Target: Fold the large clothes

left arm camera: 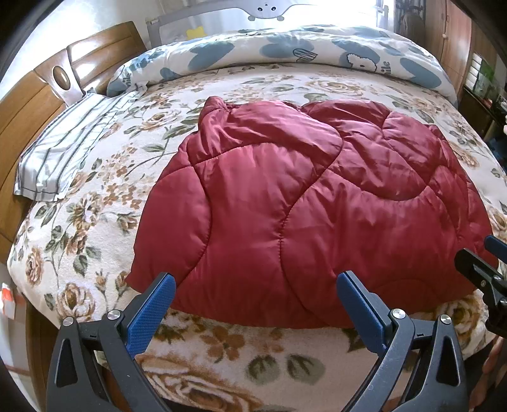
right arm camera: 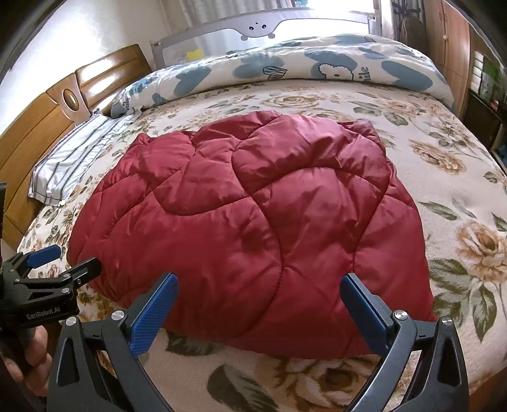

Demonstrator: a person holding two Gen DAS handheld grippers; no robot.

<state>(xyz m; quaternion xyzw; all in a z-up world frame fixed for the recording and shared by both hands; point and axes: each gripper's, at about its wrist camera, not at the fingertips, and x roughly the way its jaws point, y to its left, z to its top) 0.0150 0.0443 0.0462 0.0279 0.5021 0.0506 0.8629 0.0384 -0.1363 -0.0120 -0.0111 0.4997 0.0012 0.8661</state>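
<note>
A large dark red quilted jacket (left arm camera: pixel 301 206) lies folded in a bulky bundle on the floral bed cover (left arm camera: pixel 95 196); it also shows in the right wrist view (right arm camera: pixel 253 222). My left gripper (left arm camera: pixel 255 282) is open and empty, above the jacket's near edge toward its left part. My right gripper (right arm camera: pixel 258 282) is open and empty, above the near edge toward the right part. The right gripper shows at the far right of the left wrist view (left arm camera: pixel 481 263). The left gripper shows at the far left of the right wrist view (right arm camera: pixel 63 260), open.
A striped pillow (left arm camera: pixel 66 152) lies at the left by the wooden headboard (left arm camera: pixel 28 104). A blue and white duvet (left arm camera: pixel 285 50) is rolled along the far side under a grey bed rail (right arm camera: pixel 259 28). Wooden cabinets (right arm camera: pixel 453 47) and shelves stand at the right.
</note>
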